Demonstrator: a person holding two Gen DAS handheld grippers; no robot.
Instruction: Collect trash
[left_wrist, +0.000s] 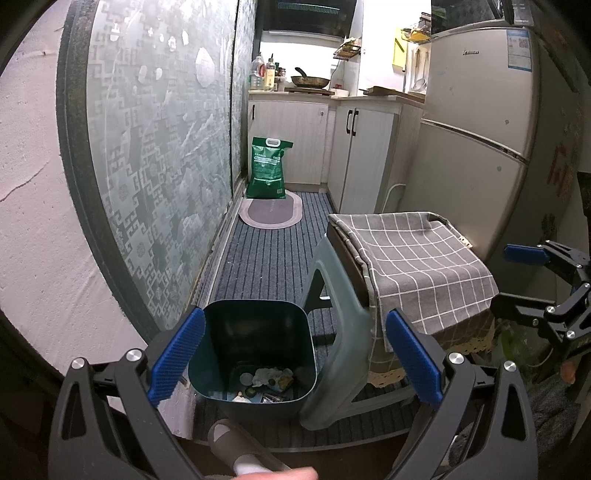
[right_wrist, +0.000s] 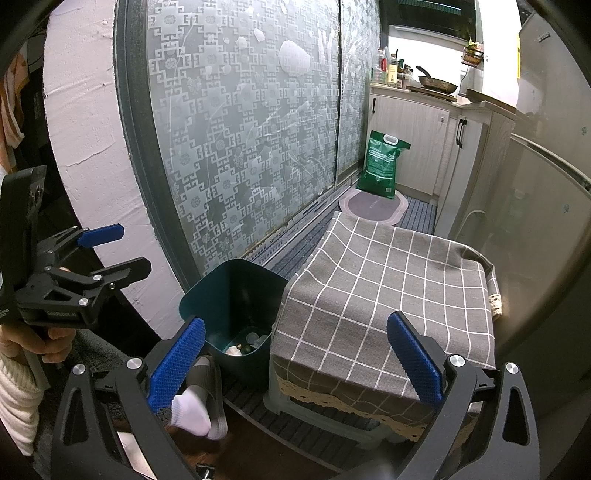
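The left gripper (left_wrist: 295, 358) is spread wide, its blue pads (left_wrist: 177, 354) apart with nothing between them and touching nothing; it hangs above the bin (left_wrist: 255, 332), which fills the gap between the fingers at 6 o'clock in the left wrist view. The right gripper (right_wrist: 295, 358) is also wide open and empty, held over the near edge of the cloth (right_wrist: 388, 288).

The bin is a dark teal, square-mouthed tub that stands upright on the striped floor mat (left_wrist: 266, 258), mouth up, its long axis vertical. It sits just beside the cloth-covered stool (left_wrist: 332, 369), between the stool and the patterned sliding door (left_wrist: 159, 155). At its bottom lies trash (left_wrist: 266, 380): crumpled paper, a round lid and small scraps.

In the right wrist view the bin (right_wrist: 229, 295) is at 7 o'clock, with a slippered foot (right_wrist: 199, 402) just in front of it. A green bag (left_wrist: 267, 168) stands far off at 12 o'clock.
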